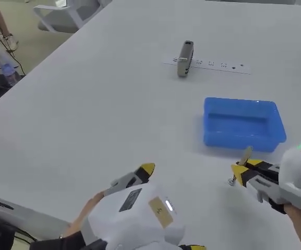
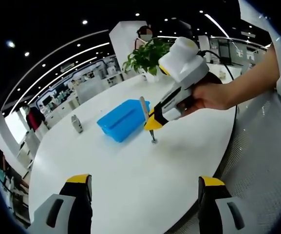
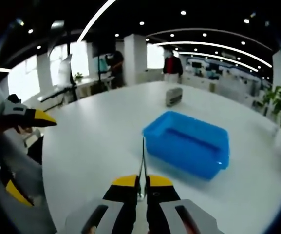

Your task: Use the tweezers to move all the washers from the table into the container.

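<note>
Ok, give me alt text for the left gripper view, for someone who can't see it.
A hand holds the right gripper, its jaws shut on tweezers whose tips point down at the white table beside a blue container. The left gripper, jaws open, frames the foreground.

I am working in a large open-plan office, I believe: a wide white worktop with a socket strip set in it, rows of ceiling spotlights, white columns, a white chair and a potted plant.
</note>
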A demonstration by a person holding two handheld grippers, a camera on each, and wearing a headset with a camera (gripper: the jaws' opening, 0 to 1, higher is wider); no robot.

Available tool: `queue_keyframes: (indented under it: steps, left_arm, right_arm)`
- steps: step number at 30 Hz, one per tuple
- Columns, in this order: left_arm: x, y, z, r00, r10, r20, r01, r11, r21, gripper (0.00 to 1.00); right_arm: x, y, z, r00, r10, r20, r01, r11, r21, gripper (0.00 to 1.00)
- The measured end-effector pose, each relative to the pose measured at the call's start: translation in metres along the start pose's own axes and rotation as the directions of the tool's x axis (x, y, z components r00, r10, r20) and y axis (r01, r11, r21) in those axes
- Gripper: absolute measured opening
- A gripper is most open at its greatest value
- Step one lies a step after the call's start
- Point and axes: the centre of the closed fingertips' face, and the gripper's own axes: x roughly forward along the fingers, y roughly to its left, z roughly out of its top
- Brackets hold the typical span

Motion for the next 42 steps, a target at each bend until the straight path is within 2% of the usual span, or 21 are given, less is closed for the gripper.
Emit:
queue_keyframes:
  steps: [1, 5, 8, 12, 16, 23, 27, 31, 35, 42]
  left_arm:
    - [0.000, 0.001, 0.000, 1.0000, 0.004, 0.002, -0.004, 1.000, 0.001, 0.92]
    - [-0.001, 0.004, 0.000, 0.9998, 0.018, 0.003, -0.018, 1.000, -0.010, 0.93]
    - [-0.001, 0.005, 0.001, 0.9998, 0.021, 0.004, -0.021, 1.000, -0.007, 0.92]
    - [0.000, 0.003, 0.000, 0.9999, 0.017, -0.001, -0.017, 1.000, 0.003, 0.93]
    - [0.001, 0.003, -0.003, 0.9998, 0.017, -0.014, -0.017, 1.000, 0.003, 0.94]
    - [0.001, 0.003, -0.004, 0.9998, 0.015, -0.013, -0.015, 1.000, 0.006, 0.94]
    - [0.002, 0.003, -0.005, 0.9997, 0.014, -0.018, -0.014, 1.000, 0.007, 0.93]
    - [0.002, 0.002, -0.006, 0.9996, 0.008, -0.026, -0.008, 1.000, 0.007, 0.94]
    - [0.003, 0.001, -0.006, 0.9997, 0.003, -0.025, -0.003, 1.000, 0.005, 0.94]
    - [0.004, -0.002, -0.008, 0.9991, -0.007, -0.041, 0.008, 1.000, 0.018, 0.94]
  right_arm:
    - [-0.002, 0.002, 0.001, 0.9999, 0.012, 0.004, -0.012, 0.999, 0.035, 0.02]
    - [-0.008, 0.004, 0.010, 0.9992, 0.031, 0.024, -0.032, 0.998, 0.061, 0.02]
    - [-0.014, 0.008, 0.017, 0.9975, 0.057, 0.042, -0.062, 0.992, 0.109, 0.02]
    - [-0.024, 0.006, 0.030, 0.9959, 0.063, 0.066, -0.070, 0.990, 0.123, 0.02]
    - [-0.033, -0.003, 0.047, 0.9943, 0.043, 0.098, -0.054, 0.993, 0.109, 0.02]
    - [-0.043, -0.031, 0.080, 0.9845, -0.024, 0.174, 0.004, 0.993, 0.118, 0.02]
    - [-0.039, -0.051, 0.091, 0.9759, -0.071, 0.206, 0.044, 0.990, 0.132, 0.02]
    - [-0.028, -0.070, 0.096, 0.9692, -0.117, 0.217, 0.090, 0.988, 0.128, 0.02]
    - [-0.009, -0.089, 0.090, 0.9686, -0.156, 0.193, 0.140, 0.986, 0.094, 0.02]
    - [0.015, -0.105, 0.072, 0.9764, -0.162, 0.143, 0.149, 0.984, 0.096, 0.02]
